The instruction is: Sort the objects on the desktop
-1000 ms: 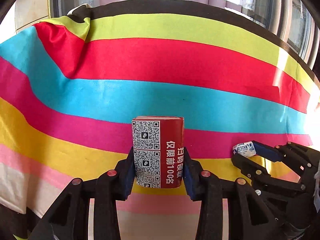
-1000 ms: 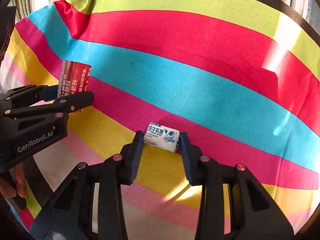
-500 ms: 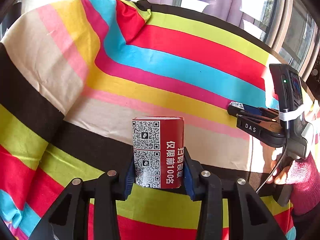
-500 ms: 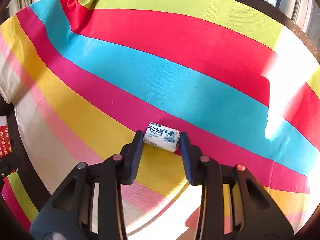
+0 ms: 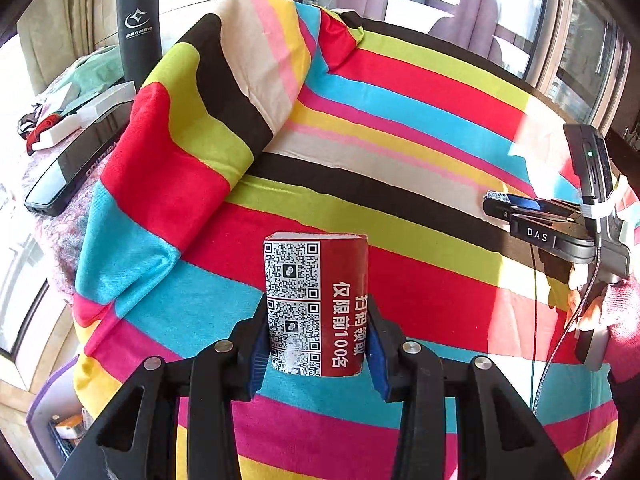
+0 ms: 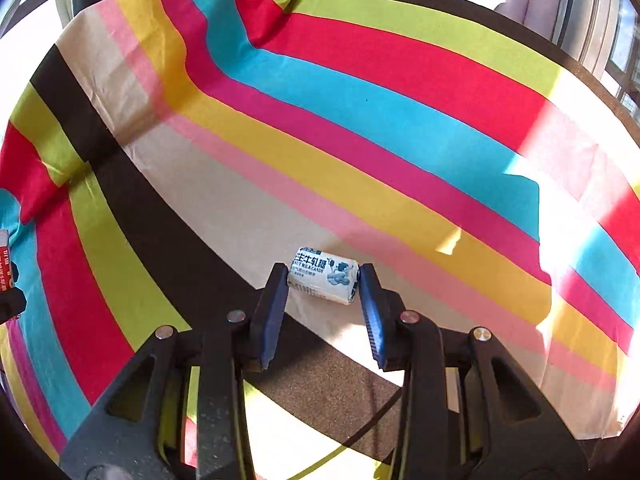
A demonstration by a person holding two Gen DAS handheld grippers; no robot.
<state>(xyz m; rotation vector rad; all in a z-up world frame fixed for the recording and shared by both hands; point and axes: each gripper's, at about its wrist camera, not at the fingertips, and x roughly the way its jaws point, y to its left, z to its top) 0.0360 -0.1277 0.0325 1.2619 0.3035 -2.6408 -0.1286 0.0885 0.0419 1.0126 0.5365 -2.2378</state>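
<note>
Since a second ago both claws have swung left and pulled back, so the black, beige and lime stripes and the folded-over left edge of the rainbow-striped cotton cloth now fill the views where only cyan, pink and yellow bands showed. The left claw stays clamped on the red, upright rectangular packet printed with QR codes and white Chinese lettering, its blue pads pressing both sides of the packet's lower half, held above the cloth-covered worktop. The right claw keeps its narrow grip on the small white-and-blue wrapped milk candy, which lies crosswise between the fingertips over the beige stripe. In the left wrist view the right claw sits at the far right, well apart from the packet, with the person's pink-sleeved hand behind it. Beyond the cloth's left fold stand a tall black insulated flask and, nearer, a dark flat phone-like device lying on a mottled pink cover.
</note>
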